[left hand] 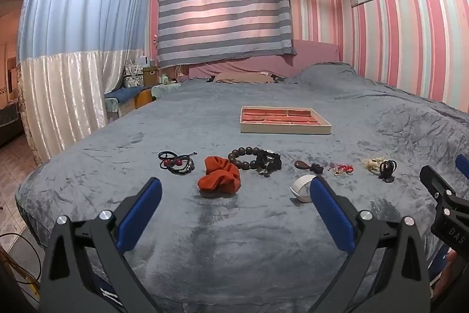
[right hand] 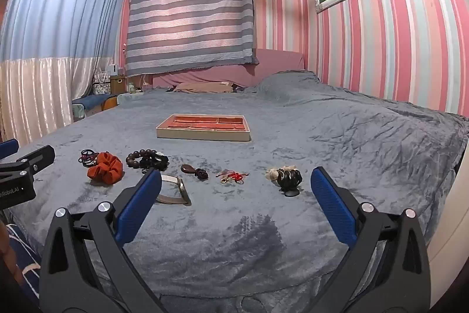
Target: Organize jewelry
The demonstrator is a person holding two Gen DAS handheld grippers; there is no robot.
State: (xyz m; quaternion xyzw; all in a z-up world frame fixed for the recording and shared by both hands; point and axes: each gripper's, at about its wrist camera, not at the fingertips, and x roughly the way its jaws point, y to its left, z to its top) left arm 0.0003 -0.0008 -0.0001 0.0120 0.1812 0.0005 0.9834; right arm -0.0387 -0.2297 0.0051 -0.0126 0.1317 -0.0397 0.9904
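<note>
Your right gripper (right hand: 236,187): jaws wide, empty, above the blanket (right hand: 351,137).
Tray (right hand: 202,134): farther back, centre.
Your row: scrunchie (right hand: 105,167), bead bracelet (right hand: 140,158), black claw clip (right hand: 290,178).

Each black tool (left hand: 236,192) has blue pads (left hand: 140,213) and silver screws.
</note>
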